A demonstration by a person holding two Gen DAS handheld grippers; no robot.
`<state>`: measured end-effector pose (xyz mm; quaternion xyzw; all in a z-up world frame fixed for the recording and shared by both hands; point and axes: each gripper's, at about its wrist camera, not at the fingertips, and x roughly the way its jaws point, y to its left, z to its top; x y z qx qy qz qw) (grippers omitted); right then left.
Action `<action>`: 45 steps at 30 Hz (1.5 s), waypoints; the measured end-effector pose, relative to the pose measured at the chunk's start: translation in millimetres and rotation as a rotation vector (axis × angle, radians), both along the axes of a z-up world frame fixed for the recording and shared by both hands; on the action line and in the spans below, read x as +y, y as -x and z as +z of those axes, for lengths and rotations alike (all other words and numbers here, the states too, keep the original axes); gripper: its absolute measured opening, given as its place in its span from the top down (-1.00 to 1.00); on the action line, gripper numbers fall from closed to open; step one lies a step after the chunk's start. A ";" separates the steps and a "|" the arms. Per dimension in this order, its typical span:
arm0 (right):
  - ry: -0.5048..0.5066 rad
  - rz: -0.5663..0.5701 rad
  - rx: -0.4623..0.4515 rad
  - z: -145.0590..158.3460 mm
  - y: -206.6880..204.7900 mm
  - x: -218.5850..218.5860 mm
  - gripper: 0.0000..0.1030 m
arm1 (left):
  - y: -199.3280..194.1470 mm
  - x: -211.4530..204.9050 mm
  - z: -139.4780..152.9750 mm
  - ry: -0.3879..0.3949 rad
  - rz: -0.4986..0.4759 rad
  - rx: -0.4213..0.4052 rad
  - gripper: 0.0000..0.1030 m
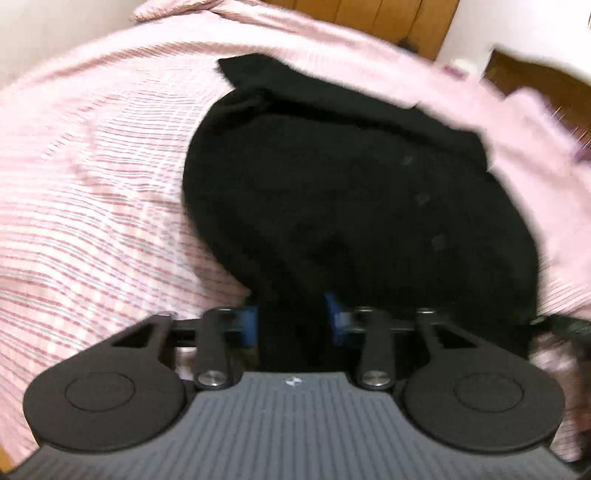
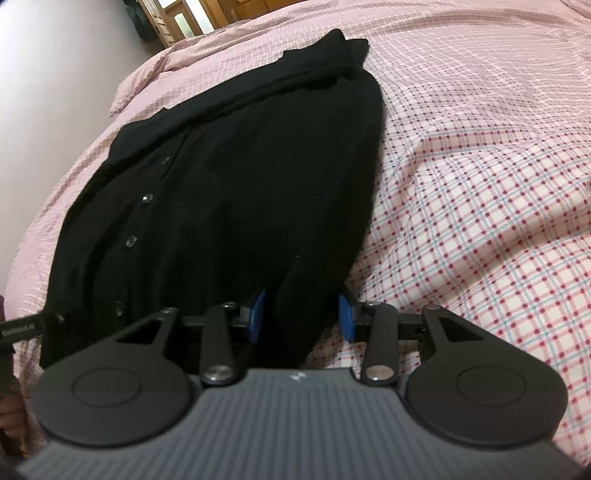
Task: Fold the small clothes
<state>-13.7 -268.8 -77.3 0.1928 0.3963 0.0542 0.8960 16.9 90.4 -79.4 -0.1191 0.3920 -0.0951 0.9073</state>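
Black knit buttoned cardigan (image 2: 229, 192) lies lengthwise on pink checked cotton bedsheet (image 2: 480, 206), filling centre of both wrist views; row of dark buttons (image 2: 147, 198) runs down its left half in right view. Right gripper (image 2: 301, 314): blue-padded jaws partly apart, a fold of the cardigan's near hem between them; actual pinch not discernible. Left gripper (image 1: 291, 319): jaws similarly parted over dark cloth at lower centre; view blurred, grip cannot be told. Wooden furniture (image 1: 373, 14) at top edge.
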 end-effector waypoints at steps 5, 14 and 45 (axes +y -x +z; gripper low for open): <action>-0.107 -0.026 -0.003 -5.4 3.1 -14.0 0.51 | 1.2 3.7 -0.3 0.006 0.015 0.018 0.31; -0.074 0.035 0.028 -8.7 -2.4 1.5 0.49 | -7.6 0.3 -16.2 0.007 0.001 0.071 -0.45; -0.608 -0.014 -0.331 56.8 -27.5 -58.7 0.76 | -55.3 33.6 74.3 0.459 0.007 -0.134 0.76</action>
